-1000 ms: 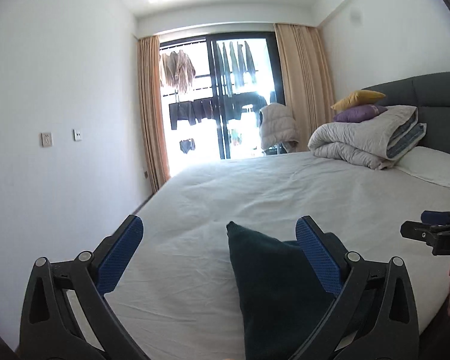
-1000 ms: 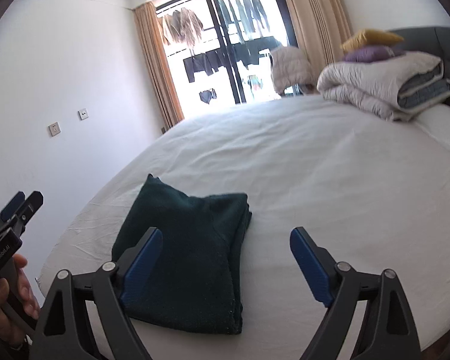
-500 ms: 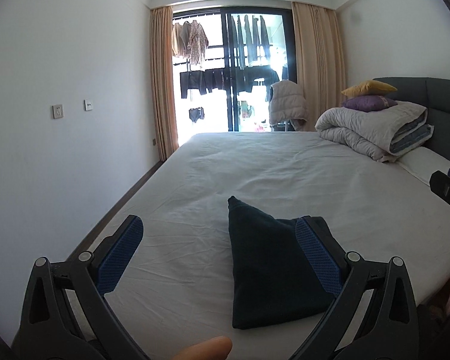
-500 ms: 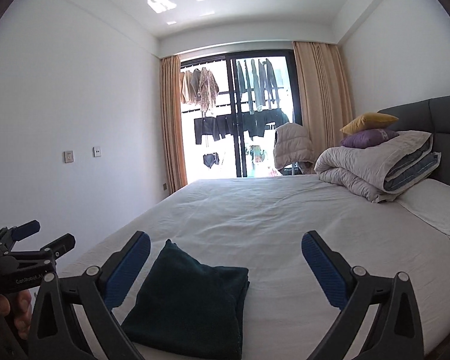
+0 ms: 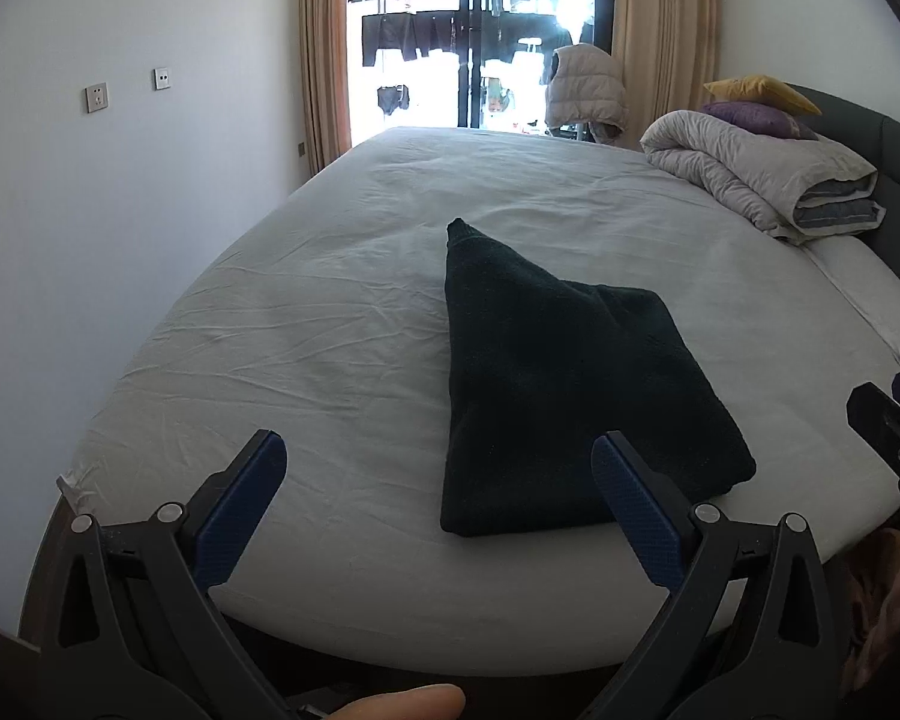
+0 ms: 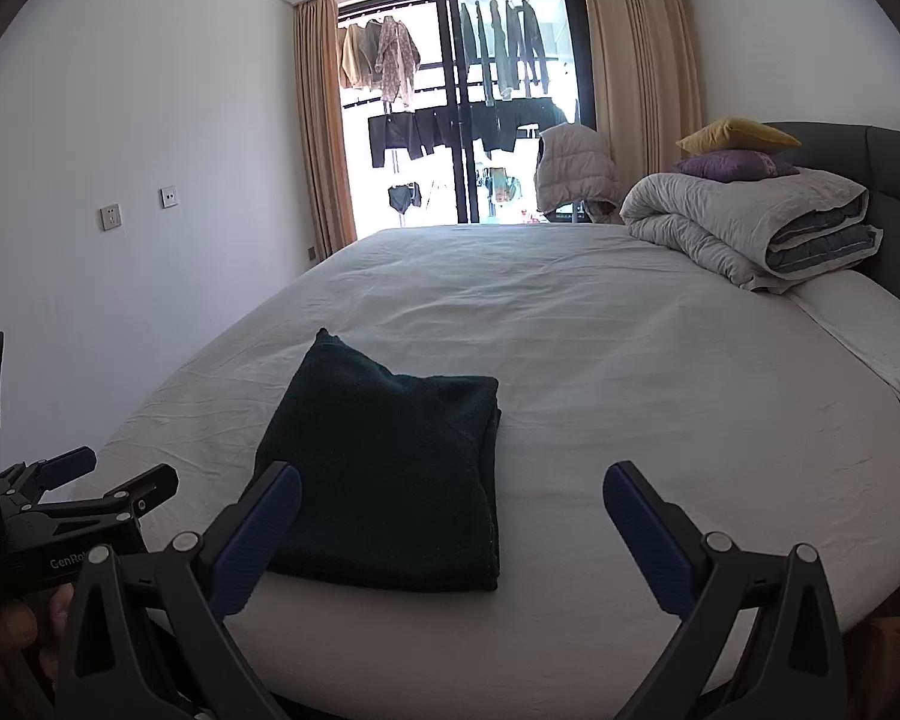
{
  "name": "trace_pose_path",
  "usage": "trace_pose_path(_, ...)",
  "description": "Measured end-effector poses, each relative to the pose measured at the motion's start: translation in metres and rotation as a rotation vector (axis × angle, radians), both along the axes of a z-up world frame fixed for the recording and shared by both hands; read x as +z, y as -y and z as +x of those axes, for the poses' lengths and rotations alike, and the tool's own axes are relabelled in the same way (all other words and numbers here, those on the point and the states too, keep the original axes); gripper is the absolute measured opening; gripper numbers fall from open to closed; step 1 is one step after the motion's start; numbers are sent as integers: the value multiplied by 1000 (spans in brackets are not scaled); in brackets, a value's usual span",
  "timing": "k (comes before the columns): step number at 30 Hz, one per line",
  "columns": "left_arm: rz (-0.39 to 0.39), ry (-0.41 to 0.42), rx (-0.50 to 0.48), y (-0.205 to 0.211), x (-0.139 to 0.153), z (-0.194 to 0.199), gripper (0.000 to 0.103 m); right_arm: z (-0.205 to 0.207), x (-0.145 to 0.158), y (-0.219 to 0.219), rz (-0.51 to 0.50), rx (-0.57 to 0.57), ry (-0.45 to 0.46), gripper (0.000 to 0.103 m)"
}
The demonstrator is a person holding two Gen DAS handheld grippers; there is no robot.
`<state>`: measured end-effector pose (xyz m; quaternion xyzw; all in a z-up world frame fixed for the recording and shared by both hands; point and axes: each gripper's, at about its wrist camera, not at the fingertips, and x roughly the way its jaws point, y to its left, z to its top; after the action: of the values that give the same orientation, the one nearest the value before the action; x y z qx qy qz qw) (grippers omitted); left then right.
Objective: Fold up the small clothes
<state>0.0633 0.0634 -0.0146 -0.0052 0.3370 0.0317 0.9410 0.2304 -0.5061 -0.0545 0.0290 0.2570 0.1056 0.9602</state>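
A dark green folded garment (image 5: 564, 384) lies flat on the white bed sheet (image 5: 330, 312), near the bed's front edge. My left gripper (image 5: 438, 468) hovers open just in front of it, its right finger overlapping the garment's near corner in the picture, with nothing between the pads. In the right wrist view the same garment (image 6: 390, 468) sits at lower left. My right gripper (image 6: 450, 492) is wide open over the bed's front edge, holding nothing. The left gripper (image 6: 99, 471) shows at the left edge of that view, held by a hand.
A rolled grey duvet (image 6: 750, 228) with a yellow cushion (image 6: 735, 135) and a purple cushion (image 6: 735, 165) lies at the far right by the dark headboard (image 6: 894, 192). A white pillow (image 6: 870, 330) lies beside it. A white wall (image 5: 120, 210) runs along the left. A fingertip (image 5: 402, 702) shows at the bottom.
The left gripper tilted downward, so the garment now shows whole. The right gripper opened a little wider and shifted, tipping up then back down toward the bed. The garment stayed put.
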Motion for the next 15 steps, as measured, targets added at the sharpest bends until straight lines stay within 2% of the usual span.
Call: trace_pose_path(15, 12, -76, 15, -7, -38, 21, 103, 8, -35, -17, -41, 19, -107, 103)
